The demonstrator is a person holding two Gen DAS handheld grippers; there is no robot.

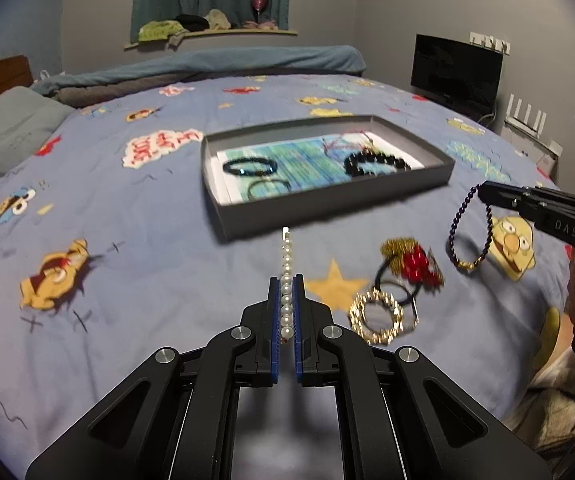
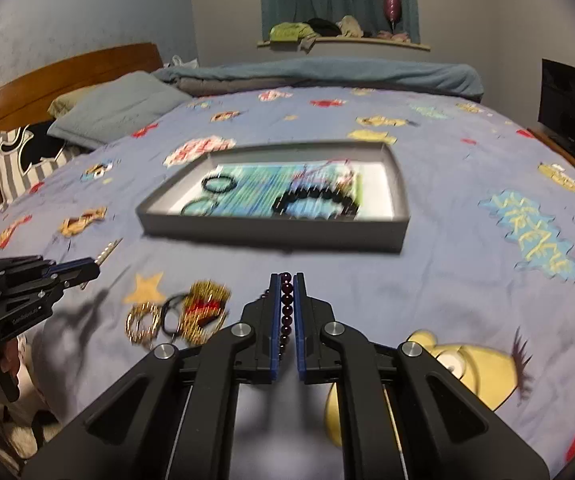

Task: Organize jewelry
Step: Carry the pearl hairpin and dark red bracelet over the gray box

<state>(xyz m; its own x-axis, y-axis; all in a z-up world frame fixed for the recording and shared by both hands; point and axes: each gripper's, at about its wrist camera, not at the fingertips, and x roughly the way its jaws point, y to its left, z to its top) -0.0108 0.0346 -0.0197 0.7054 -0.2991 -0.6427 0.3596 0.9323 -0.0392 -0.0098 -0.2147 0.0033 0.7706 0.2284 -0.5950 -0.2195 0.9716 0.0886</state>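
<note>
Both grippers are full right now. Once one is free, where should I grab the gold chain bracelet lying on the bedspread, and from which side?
Take the gold chain bracelet from above, one finger inside the ring and one outside, across its near rim. It lies flat as an open loop. Its far side touches the black hair tie with the red and gold ornament, so avoid that edge.

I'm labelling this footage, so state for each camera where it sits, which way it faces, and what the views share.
Left wrist: on the left hand-held gripper, looking forward over the bed at the grey tray; its fingers pinch a pearl strand; the right hand-held gripper dangles a dark bead bracelet.
Right wrist: on the right hand-held gripper, facing the tray, clamping dark beads; the left hand-held gripper enters at left.
Shared: tray, gold bracelet, blue bedsheet.
</note>
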